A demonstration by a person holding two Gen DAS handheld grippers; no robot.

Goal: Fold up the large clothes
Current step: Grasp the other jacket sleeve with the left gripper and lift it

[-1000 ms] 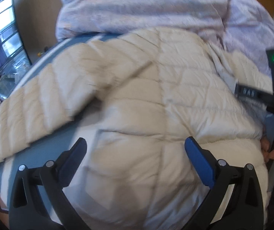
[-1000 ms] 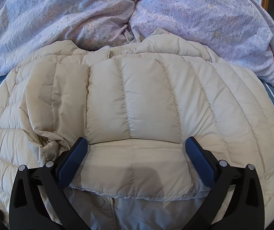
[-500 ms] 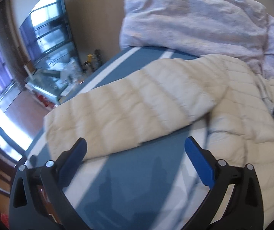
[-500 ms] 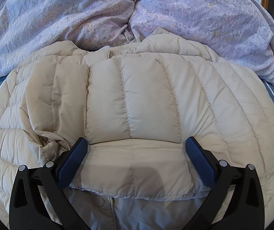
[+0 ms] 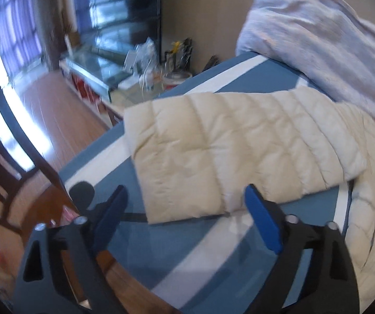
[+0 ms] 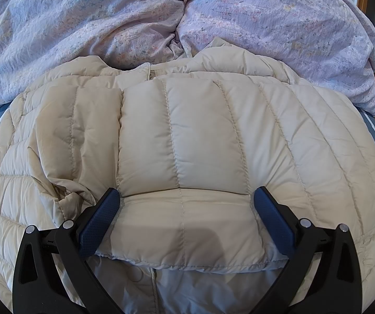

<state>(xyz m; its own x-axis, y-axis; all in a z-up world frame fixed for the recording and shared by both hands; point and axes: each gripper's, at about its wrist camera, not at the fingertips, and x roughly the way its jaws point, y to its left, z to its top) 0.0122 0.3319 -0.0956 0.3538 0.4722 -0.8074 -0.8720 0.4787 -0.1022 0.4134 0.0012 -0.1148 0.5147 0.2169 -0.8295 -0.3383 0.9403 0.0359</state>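
A cream quilted puffer jacket [image 6: 187,141] lies spread on a blue bed with white stripes [image 5: 208,240]. In the left wrist view its sleeve [image 5: 229,151] stretches out flat to the left, with the cuff end near the bed's edge. My left gripper [image 5: 187,209] is open and empty, its jaws on either side of the sleeve's near edge. My right gripper [image 6: 187,204] is open, its jaws astride a folded-over sleeve cuff on the jacket's body, not closed on it.
A lilac floral duvet [image 6: 182,15] is bunched at the head of the bed; it also shows in the left wrist view [image 5: 318,31]. Left of the bed are a wooden floor [image 5: 56,110], a glass cabinet with clutter [image 5: 124,62] and a dark chair [image 5: 6,141].
My left gripper has swung left from over the jacket's body to the outstretched sleeve near the bed's edge. The right gripper has stayed still.
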